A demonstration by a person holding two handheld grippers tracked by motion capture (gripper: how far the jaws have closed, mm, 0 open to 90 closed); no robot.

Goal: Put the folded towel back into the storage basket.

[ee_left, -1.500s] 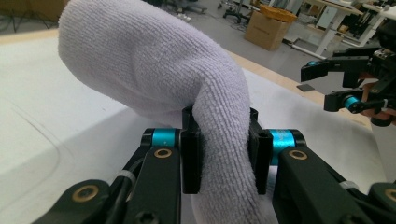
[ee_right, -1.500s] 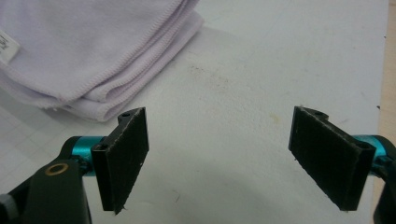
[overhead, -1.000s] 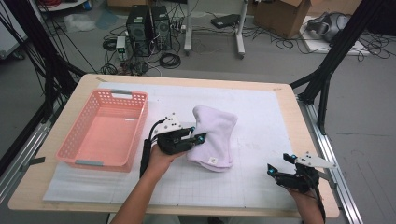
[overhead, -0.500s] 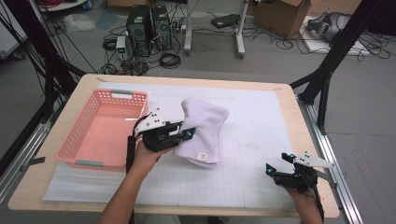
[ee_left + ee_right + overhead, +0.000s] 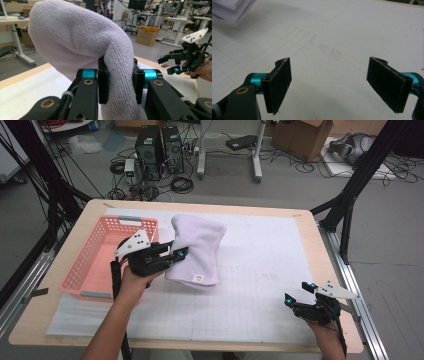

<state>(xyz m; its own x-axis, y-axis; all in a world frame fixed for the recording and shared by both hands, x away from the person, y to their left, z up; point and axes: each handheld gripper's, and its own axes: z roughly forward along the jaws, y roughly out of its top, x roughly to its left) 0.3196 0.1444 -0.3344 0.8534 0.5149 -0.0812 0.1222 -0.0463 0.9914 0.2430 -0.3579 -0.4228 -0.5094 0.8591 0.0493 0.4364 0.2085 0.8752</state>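
A folded pale lavender towel [image 5: 197, 247] hangs off the mat, its lower end with a small label drooping. My left gripper [image 5: 177, 255] is shut on the towel's left side, next to the right rim of the pink basket [image 5: 95, 262]. In the left gripper view the pads pinch a thick fold of the towel [image 5: 75, 37], which arches over the left gripper [image 5: 117, 80]. My right gripper [image 5: 297, 291] stands open low over the mat's front right corner, with nothing between its fingers. It also appears as the right gripper [image 5: 170, 63] and the right gripper [image 5: 329, 80], where a towel corner [image 5: 232, 8] shows far off.
A white grid mat [image 5: 260, 270] covers most of the wooden table [image 5: 325, 250]. The basket holds nothing that I can see. Black frame posts [image 5: 350, 195] stand at the table's sides. Computer towers [image 5: 160, 145] and cables lie on the floor beyond.
My left gripper has carried the towel up and to the left, to the basket's edge, and the towel has left the mat. The right gripper has kept still.
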